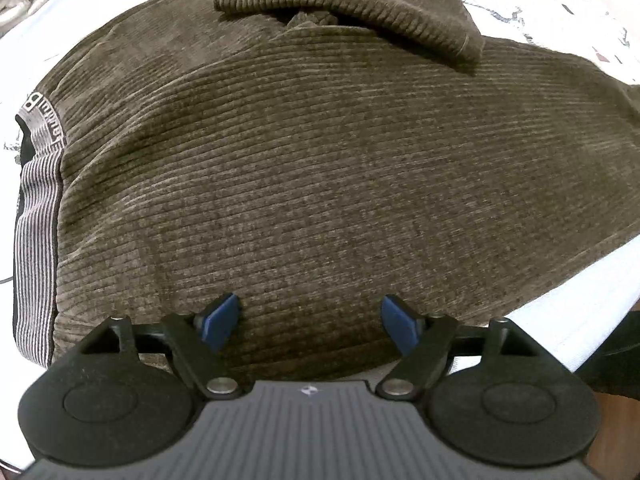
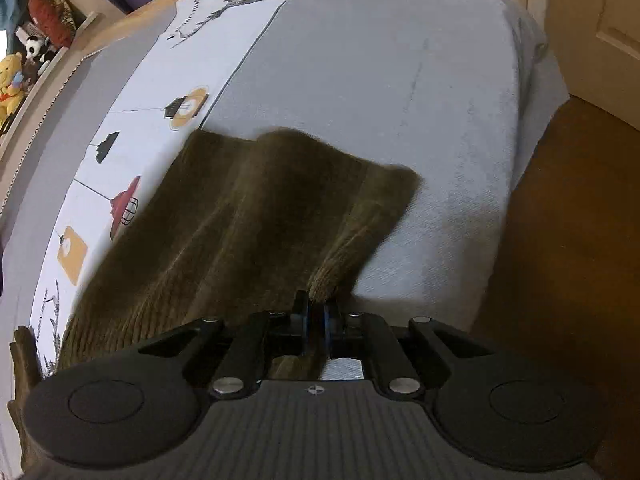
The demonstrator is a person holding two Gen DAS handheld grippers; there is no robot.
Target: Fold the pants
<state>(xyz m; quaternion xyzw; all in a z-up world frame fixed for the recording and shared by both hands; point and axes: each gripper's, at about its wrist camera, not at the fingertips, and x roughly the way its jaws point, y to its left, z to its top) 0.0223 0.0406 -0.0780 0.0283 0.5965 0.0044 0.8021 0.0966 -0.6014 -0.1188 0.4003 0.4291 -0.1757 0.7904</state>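
Note:
The olive-brown corduroy pants [image 1: 320,168] lie spread on the bed and fill the left wrist view, with a striped grey waistband [image 1: 38,216] at the left and a folded-over flap [image 1: 360,4] at the top. My left gripper [image 1: 312,324] is open just above the fabric, blue pads [image 1: 218,320] apart. In the right wrist view my right gripper [image 2: 316,312] is shut on the edge of the pants [image 2: 248,216] and holds the cloth lifted in folds above the bed.
The bed has a grey cover [image 2: 380,80] and a white printed sheet [image 2: 160,120] along the left. A shelf with stuffed toys [image 2: 12,84] is at the far left. Brown floor [image 2: 560,240] and a door lie to the right.

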